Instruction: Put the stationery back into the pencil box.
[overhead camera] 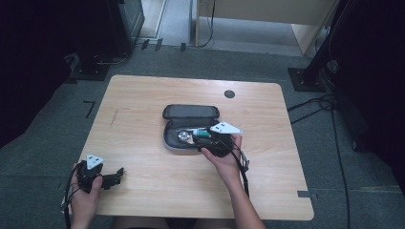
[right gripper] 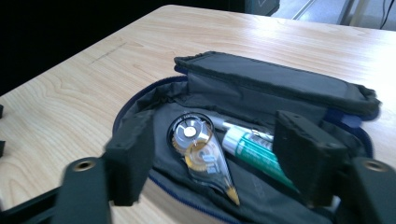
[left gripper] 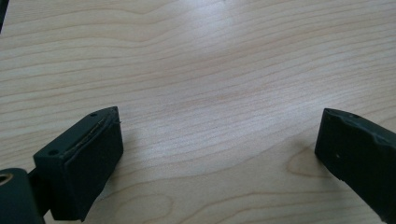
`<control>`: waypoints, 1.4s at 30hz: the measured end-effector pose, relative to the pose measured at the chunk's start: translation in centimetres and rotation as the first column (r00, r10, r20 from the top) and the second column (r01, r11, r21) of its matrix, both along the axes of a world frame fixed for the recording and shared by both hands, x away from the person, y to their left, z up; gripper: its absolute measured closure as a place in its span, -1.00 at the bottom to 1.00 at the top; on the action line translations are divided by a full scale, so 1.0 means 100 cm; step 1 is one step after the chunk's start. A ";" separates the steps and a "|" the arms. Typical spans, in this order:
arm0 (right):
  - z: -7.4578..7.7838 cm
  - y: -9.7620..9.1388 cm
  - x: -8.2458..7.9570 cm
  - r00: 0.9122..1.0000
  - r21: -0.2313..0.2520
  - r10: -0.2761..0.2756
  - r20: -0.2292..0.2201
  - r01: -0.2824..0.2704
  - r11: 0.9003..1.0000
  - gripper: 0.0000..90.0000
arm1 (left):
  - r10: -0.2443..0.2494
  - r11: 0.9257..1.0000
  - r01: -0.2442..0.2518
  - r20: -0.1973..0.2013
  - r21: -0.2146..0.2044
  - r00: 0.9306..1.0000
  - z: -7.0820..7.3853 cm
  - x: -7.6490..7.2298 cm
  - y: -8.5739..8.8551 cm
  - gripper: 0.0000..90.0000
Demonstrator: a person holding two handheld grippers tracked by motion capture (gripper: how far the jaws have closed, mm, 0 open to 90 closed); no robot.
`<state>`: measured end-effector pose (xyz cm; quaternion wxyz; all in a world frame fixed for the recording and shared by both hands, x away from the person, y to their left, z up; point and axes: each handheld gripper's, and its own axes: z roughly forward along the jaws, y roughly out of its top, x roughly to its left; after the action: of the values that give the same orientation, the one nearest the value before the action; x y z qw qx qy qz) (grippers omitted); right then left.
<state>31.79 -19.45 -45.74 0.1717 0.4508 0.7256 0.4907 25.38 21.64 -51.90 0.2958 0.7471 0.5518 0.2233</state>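
One pencil case (right gripper: pixel 261 93) — one correction tape (right gripper: pixel 203 156), one green tube (right gripper: pixel 254 154).

Light wood table (overhead camera: pixel 143 100) sat on grey carpet; open black zip pouch (overhead camera: pixel 191 112) lay mid-table, lid flipped back; small dark round disc (overhead camera: pixel 229 94) sat near the far edge

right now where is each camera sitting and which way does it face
High view: fixed above the person's side, looking forward and down on the table; both forearms, left tool and right tool show.
Left gripper view: rides the left tool, facing bare tabletop between its wide-open jaws.
Right gripper view: rides the right tool, facing into the open pencil case at the correction tape and green tube.
Shared: the high and right gripper views both show the pencil case.
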 end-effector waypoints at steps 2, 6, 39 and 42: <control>0.002 -0.005 -0.004 1.000 0.000 -0.006 -0.007 0.006 1.000 -0.51 | 0.000 1.000 0.000 0.000 0.000 1.000 0.000 0.000 0.000 -0.97; 0.003 -0.012 -0.013 1.000 -0.036 -0.008 -0.014 0.007 0.999 -0.71 | 0.000 1.000 0.000 0.000 0.000 1.000 0.000 0.000 0.000 -0.97; -0.020 -0.130 -0.073 0.974 -0.116 -0.219 -0.051 0.212 0.970 -1.00 | -0.001 1.000 0.001 -0.001 0.003 1.000 0.000 0.000 0.000 -0.97; -0.025 -0.138 -0.078 0.970 -0.126 -0.237 -0.059 0.228 0.965 -1.00 | -0.002 1.000 0.002 -0.001 0.003 1.000 0.000 0.000 0.000 -0.97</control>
<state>24.01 -33.29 -48.24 0.2277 0.5397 0.7012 0.4064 25.37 21.61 -51.89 0.2946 0.7482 0.5509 0.2234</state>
